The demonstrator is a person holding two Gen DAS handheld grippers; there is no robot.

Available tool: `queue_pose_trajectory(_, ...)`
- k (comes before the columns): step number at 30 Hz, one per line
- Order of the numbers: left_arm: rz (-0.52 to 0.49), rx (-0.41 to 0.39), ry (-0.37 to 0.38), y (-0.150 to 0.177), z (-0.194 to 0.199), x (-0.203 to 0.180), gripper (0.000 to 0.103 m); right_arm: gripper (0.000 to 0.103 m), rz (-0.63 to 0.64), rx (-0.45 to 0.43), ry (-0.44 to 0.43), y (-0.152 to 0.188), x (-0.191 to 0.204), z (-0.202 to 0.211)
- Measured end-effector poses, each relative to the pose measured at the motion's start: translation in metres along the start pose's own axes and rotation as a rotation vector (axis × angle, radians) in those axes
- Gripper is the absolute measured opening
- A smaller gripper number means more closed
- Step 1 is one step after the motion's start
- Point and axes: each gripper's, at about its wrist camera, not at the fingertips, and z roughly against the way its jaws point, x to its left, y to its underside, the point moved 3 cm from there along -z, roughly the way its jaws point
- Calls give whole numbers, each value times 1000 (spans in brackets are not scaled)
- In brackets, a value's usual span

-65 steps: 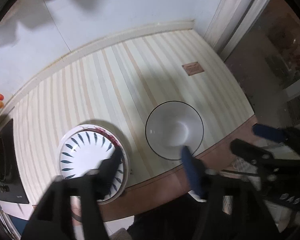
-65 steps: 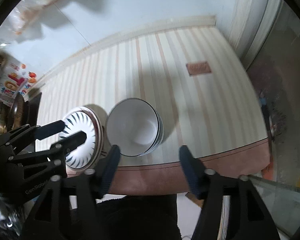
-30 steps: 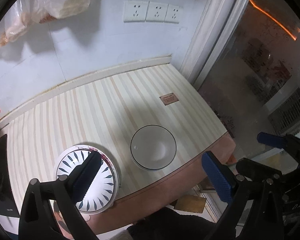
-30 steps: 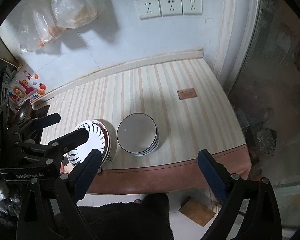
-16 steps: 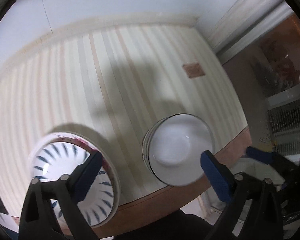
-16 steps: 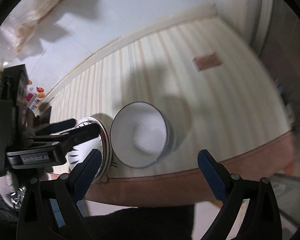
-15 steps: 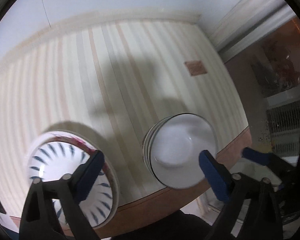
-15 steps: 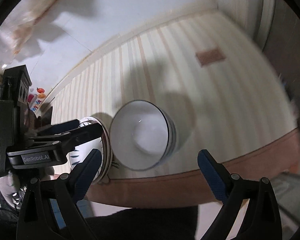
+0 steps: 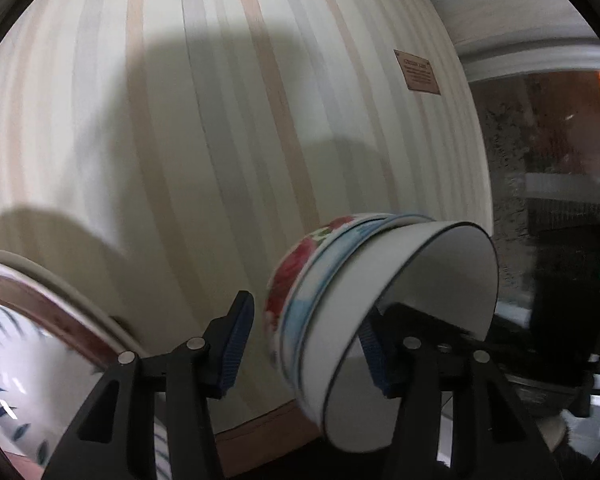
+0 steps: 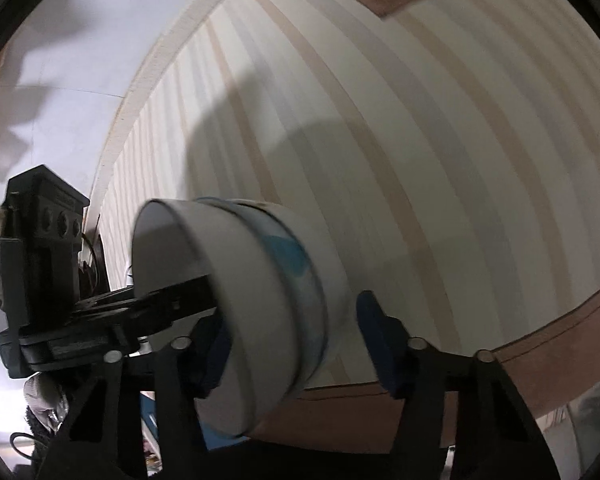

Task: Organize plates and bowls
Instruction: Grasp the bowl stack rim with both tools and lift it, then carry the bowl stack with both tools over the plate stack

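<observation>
Here my left gripper (image 9: 306, 346) straddles the stack of bowls (image 9: 352, 300) at the near edge of the striped table (image 9: 228, 120): one blue-padded finger sits outside the stack's wall with a clear gap, the other lies inside the top white bowl, so the jaws stand apart and not pressing that I can see. The stack shows a red-flowered bowl lowest, a pale blue one above it, and a white bowl with a dark rim on top; the picture is blurred, and I cannot tell whether the stack rests flat.

My right gripper (image 10: 296, 344) frames the same stack (image 10: 260, 292) from the other side, both blue pads spread wide; the left pad is partly hidden behind the bowls, the right pad stands clear of them, holding nothing. My left gripper's body (image 10: 52, 280) shows at that view's left edge.

The plate stack (image 9: 24, 336), blue-leaf pattern on top, lies beside the bowls at the table's front edge. A small brown label (image 9: 418, 76) sits farther back.
</observation>
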Motion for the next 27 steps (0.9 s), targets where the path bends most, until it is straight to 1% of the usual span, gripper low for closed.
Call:
queue_pose_trajectory(1,-2,3,9,1,-1,-1,49,54,-8,8,-11,-1,-2,-4)
queue_pose_trajectory(3,-2,-6,9,2,1,-2,49,54,-29,10,-65,-5,-7,-9)
queue_pose_trajectory(6,17,-18,27,3,1,1,49,54,-38,17,-106,-9,-9,-14)
queue_pose_trajectory(8,25,-27,21,5,3,3,49,54,-43,27,-120,-12,-10,-16)
queue_pose_trajectory(13,65,-23,17,6,2,6,49,55,-42,45,-114,-18,-4,-22)
queue_pose_trajectory(18,97,-32,15,6,7,6,49,55,-48,76,-136,-23,-2,-25)
queue_pose_trajectory(22,121,-61,14,6,12,8,49,55,-12,75,-139,-27,4,-26)
queue_pose_trajectory(27,136,-74,14,8,12,9,49,54,82,54,-91,-36,22,-26)
